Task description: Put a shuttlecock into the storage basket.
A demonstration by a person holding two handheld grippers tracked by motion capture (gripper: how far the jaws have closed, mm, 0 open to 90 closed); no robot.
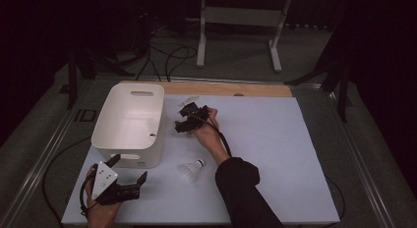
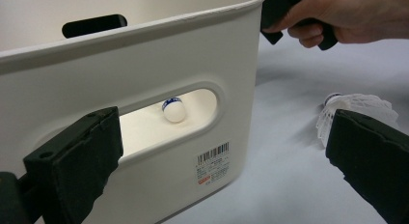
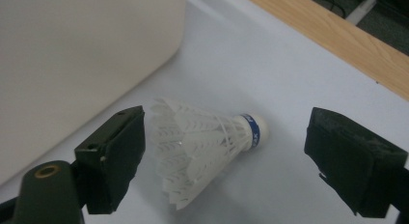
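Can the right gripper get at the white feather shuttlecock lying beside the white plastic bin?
Probably yes. The right gripper hangs open just over the white feather shuttlecock, which lies on its side between the jaws, apart from the white plastic bin. Nothing blocks it.

Table (image 1: pixel 275 154) bears bin (image 1: pixel 129 124) and 2 shuttlecocks (image 1: pixel 192 170).

Dim room, light falls mainly on the surface (image 1: pixel 275 139), covered w/ a pale sheet. Light wood strip (image 1: pixel 231 89) along its far edge. Grey carpet floor (image 1: pixel 236 51) beyond, w/ black cables (image 1: pixel 167 58) trailing across it. White metal stand (image 1: pixel 241 21) at back centre. Dark stand legs (image 1: pixel 74 75) at left. Metal rails (image 1: pixel 39 164) flank the surface.
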